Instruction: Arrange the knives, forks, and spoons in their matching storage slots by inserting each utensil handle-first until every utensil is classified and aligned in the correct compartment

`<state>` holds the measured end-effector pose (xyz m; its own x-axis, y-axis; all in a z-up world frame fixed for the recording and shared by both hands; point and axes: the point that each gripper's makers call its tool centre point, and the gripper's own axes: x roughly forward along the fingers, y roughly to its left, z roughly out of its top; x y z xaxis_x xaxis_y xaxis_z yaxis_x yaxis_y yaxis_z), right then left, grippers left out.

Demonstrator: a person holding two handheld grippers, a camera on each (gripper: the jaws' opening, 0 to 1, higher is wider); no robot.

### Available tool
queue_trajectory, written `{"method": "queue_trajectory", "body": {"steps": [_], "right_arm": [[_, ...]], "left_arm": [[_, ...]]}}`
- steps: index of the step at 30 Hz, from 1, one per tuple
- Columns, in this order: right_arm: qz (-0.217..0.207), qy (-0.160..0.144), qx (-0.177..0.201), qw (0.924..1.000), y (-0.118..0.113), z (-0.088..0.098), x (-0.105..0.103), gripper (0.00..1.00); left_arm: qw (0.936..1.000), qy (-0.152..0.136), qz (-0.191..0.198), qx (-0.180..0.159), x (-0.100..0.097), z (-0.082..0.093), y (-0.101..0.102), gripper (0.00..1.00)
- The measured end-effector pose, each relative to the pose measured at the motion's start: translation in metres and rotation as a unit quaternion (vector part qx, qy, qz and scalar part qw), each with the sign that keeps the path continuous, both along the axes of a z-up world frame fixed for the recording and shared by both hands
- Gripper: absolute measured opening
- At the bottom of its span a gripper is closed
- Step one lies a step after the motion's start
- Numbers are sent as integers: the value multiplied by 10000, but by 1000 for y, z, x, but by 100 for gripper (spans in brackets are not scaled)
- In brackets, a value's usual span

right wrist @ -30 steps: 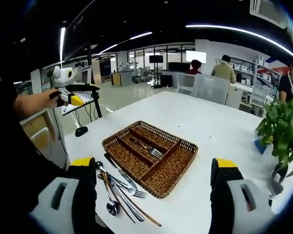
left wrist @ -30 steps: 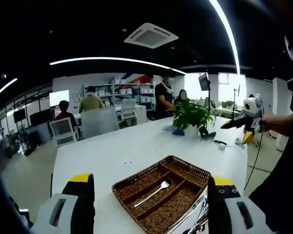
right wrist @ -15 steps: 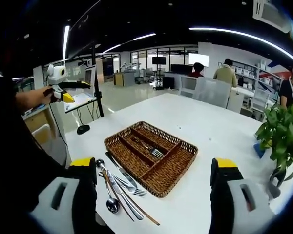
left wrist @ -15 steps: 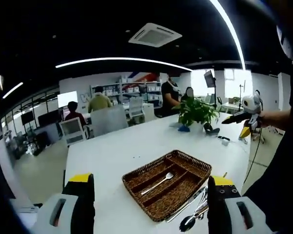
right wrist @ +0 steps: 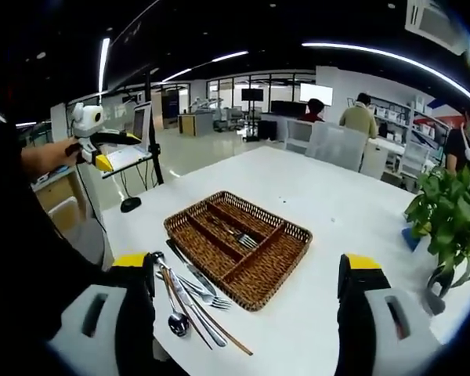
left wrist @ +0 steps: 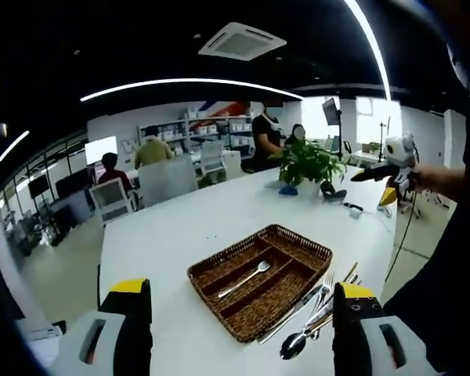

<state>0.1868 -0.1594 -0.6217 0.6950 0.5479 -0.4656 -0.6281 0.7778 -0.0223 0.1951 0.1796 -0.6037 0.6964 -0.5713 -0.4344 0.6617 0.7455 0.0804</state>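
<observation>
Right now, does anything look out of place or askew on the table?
Yes. One fork lies in the basket, while the other utensils sit in a crossed, loose pile on the table beside it, unsorted. No damage visible.

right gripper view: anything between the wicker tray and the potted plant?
Nothing: bare white table between the wicker tray and the potted plant in the right gripper view.

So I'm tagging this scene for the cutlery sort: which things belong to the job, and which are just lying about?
Job:
- wicker tray
- fork already lying in the tray
- loose cutlery pile on the white table beside the tray, including a spoon

Lying about:
- potted plant
- small dark items on the table near the plant
</observation>
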Motion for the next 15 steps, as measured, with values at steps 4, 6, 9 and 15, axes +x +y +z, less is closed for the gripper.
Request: {"method": "queue_trajectory", "body": {"steps": [4,6,9,15], "right_arm": [[-40,-33,7,10000,-1,2,-1,99],[-11,-56,-33,10000,0,1,-1,99],[25,-167,-71,9998,0,0,-1,99],[-16,-144,-57,9999,-2,3,-1,99]], "left_arm": [[10000,-15,-25,-59,3,1,0,100],[10000,-11,-16,-93,5,1,0,100],[10000,-12,-45,-34,4,-3,-1,100],[10000,63,-17,10,-2,-8,5,100]]}}
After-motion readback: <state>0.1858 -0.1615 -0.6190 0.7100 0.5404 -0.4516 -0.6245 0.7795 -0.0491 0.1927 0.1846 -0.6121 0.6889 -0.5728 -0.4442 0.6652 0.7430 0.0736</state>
